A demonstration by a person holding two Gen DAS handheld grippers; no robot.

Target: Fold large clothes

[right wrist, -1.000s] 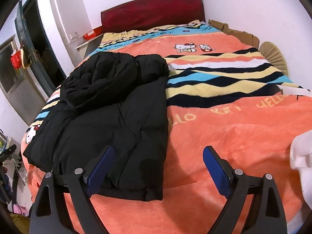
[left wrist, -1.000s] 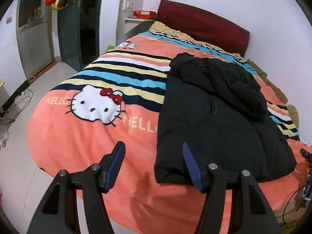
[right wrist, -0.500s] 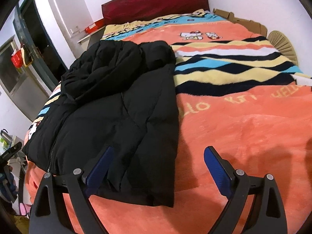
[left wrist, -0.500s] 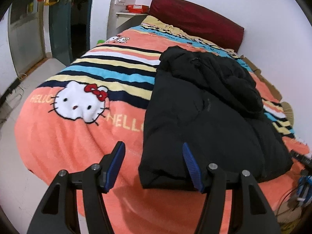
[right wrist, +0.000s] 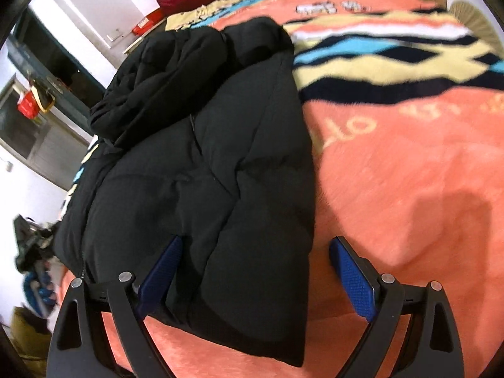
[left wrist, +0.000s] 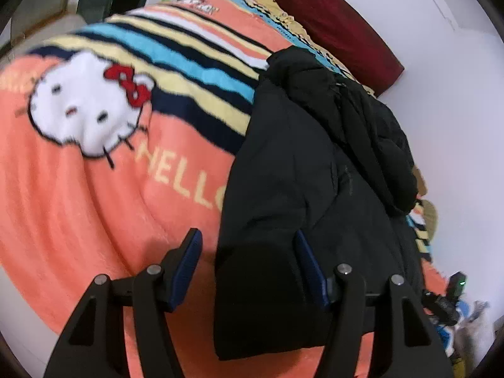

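A black puffer jacket [left wrist: 299, 189] lies lengthwise on the bed, its bunched hood or sleeves toward the headboard. My left gripper [left wrist: 249, 264] is open low over the jacket's near left hem corner, which shows between the blue pads; the pads do not press on it. In the right wrist view the same jacket [right wrist: 204, 157] fills the left half. My right gripper [right wrist: 256, 274] stands open over the near right hem corner, its left finger [right wrist: 160, 277] over the fabric and the right one over bare blanket.
The bed carries an orange striped blanket [left wrist: 78, 204] with a white cat face [left wrist: 85, 110]. A dark red headboard [left wrist: 334, 28] lies at the far end. Cables and clutter [left wrist: 453, 302] sit off the bed's near corner; a red bag [right wrist: 28, 107] hangs by a doorway.
Both grippers have come down and closer to the jacket's near hem, which now lies between each pair of fingers. The left view has rolled. Neither jaw width has changed.
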